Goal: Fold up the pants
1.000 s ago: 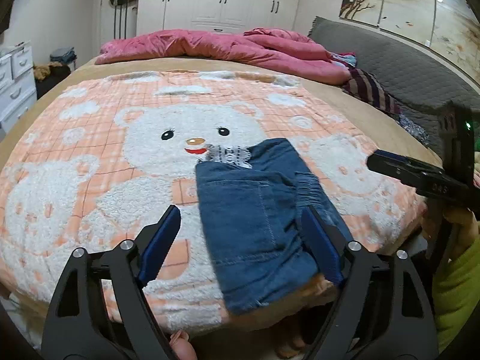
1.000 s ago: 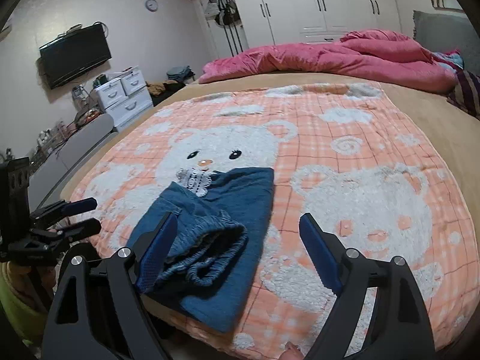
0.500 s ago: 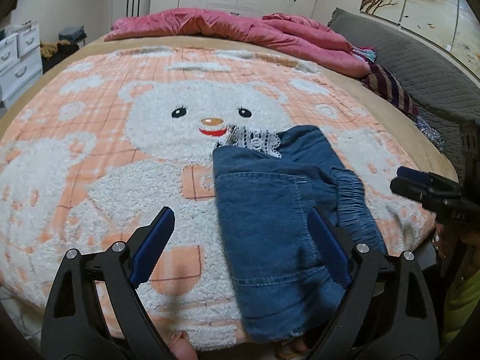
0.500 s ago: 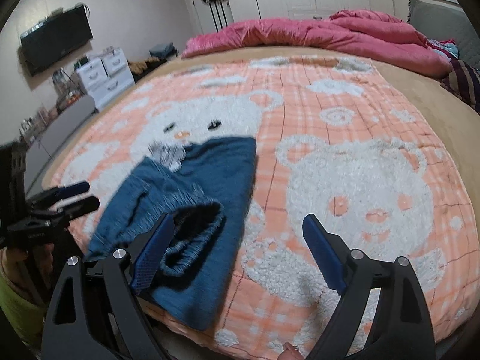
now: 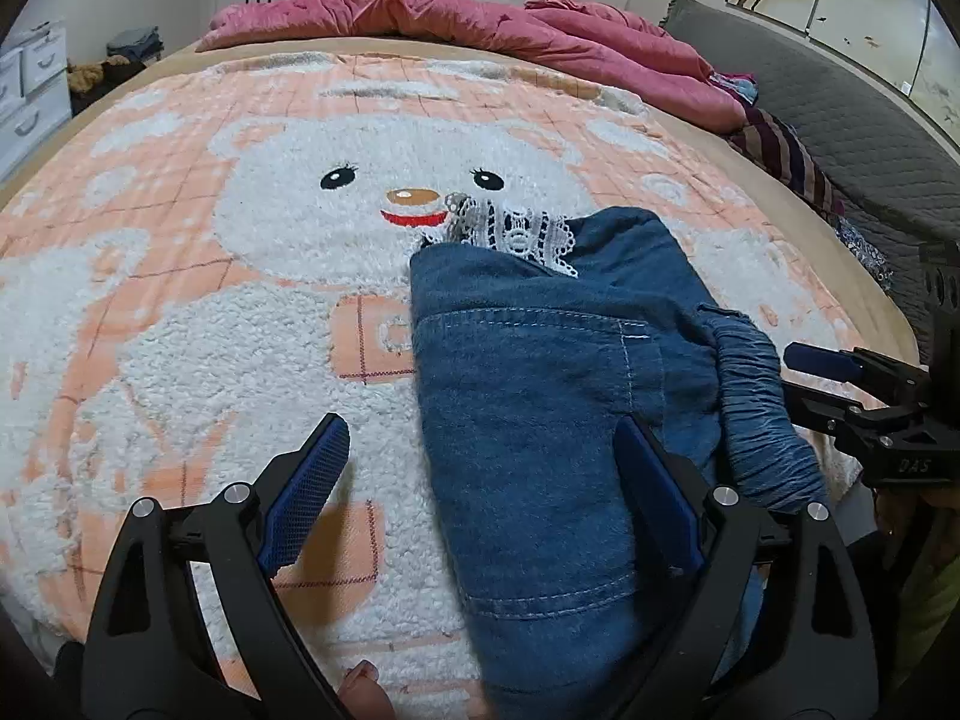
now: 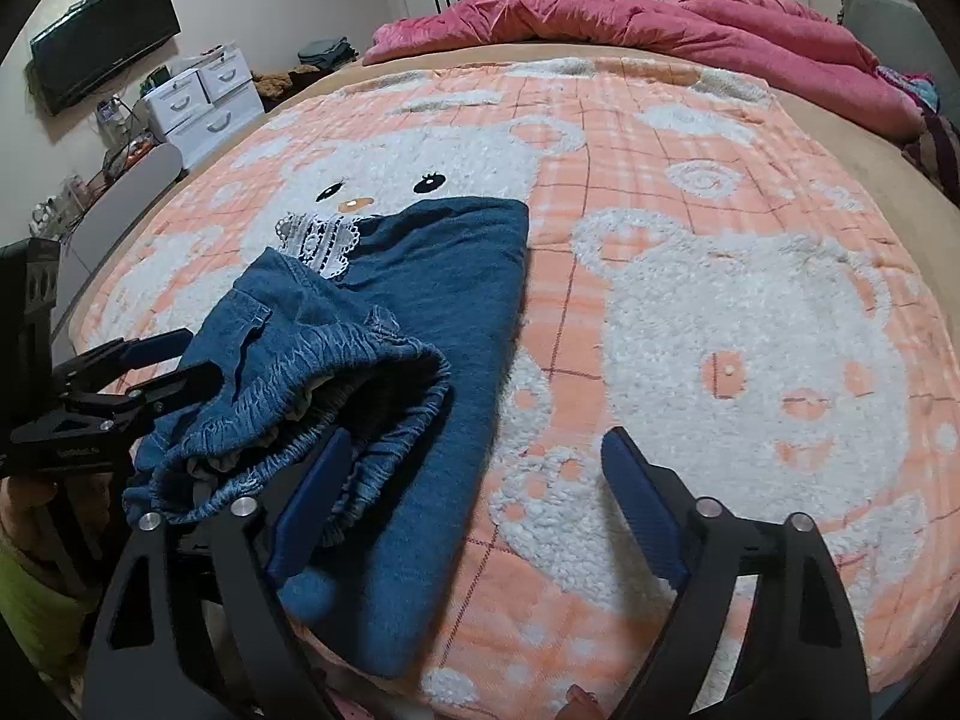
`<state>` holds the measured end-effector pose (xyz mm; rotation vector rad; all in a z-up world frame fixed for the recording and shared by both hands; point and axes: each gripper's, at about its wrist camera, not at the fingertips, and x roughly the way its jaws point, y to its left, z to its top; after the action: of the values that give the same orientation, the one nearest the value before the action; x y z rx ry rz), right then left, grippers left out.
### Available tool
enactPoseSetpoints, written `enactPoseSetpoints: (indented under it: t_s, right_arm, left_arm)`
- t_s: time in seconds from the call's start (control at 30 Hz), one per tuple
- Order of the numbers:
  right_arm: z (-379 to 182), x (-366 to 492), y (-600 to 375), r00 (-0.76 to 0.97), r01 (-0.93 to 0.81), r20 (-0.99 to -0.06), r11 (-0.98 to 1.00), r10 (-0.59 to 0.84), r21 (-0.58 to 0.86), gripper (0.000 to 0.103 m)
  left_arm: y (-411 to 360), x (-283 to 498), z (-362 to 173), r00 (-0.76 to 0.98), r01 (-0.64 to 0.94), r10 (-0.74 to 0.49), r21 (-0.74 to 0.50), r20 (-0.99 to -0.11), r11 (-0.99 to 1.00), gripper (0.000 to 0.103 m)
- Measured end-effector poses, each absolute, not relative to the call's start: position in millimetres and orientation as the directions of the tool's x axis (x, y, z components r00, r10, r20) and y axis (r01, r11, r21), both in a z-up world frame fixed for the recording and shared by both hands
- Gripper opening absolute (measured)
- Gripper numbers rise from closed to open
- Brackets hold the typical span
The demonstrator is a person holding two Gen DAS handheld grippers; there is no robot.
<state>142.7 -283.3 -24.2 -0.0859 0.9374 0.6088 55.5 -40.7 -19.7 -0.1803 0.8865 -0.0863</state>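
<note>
As both the left tool (image 5: 480, 492) and right tool (image 6: 474, 498) hover unclenched, the pants (image 5: 540, 408), soft limp denim, are best gripped at the waistband (image 6: 336, 396).

Lettering on right gripper (image 5: 840, 384), seen from the left wrist view: "DAS", pale capitals on its black body.
Lettering on left gripper (image 6: 144, 369), seen from the right wrist view: too blurred to read.
</note>
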Motion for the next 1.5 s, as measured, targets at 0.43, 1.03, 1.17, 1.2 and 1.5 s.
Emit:
enactPoseSetpoints:
  t_s: [0.43, 1.03, 1.17, 1.2, 1.5]
  right_arm:
    - [-41.1, 162.6, -272.1, 0.347, -0.503, -0.756, 0.791, 0.555, 0.349, 0.059]
    - [-35.2, 156.0, -258.8, 0.364, -0.529, -0.722, 0.768, 0.589, 0.36, 0.02]
    - [-30.1, 151.8, -254.9, 0.397, -0.545, -0.718, 0.776, 0.572, 0.317, 0.017]
    - [-28.6, 150.5, -254.7, 0.403, -0.547, -0.713, 0.776, 0.574, 0.314, 0.017]
    - [-13.4, 148.4, -255.4, 0.44, -0.534, -0.68, 0.78, 0.586, 0.326, 0.014]
  left_arm:
    - [-46.7, 64.2, -30.5, 0.616, 0.026, -0.191, -0.223, -0.764, 0.974, 0.079]
    - [-66.4, 62.0, -22.5, 0.629, 0.084, -0.196, -0.185, -0.752, 0.979, 0.034]
    - [-69.0, 60.3, -17.1, 0.642, 0.089, -0.186, -0.17, -0.744, 0.982, 0.023]
    - [-68.0, 59.7, -16.1, 0.645, 0.086, -0.188, -0.174, -0.741, 0.981, 0.021]
    - [-60.7, 61.4, -5.1, 0.656, 0.089, -0.224, -0.221, -0.72, 0.971, 0.018]
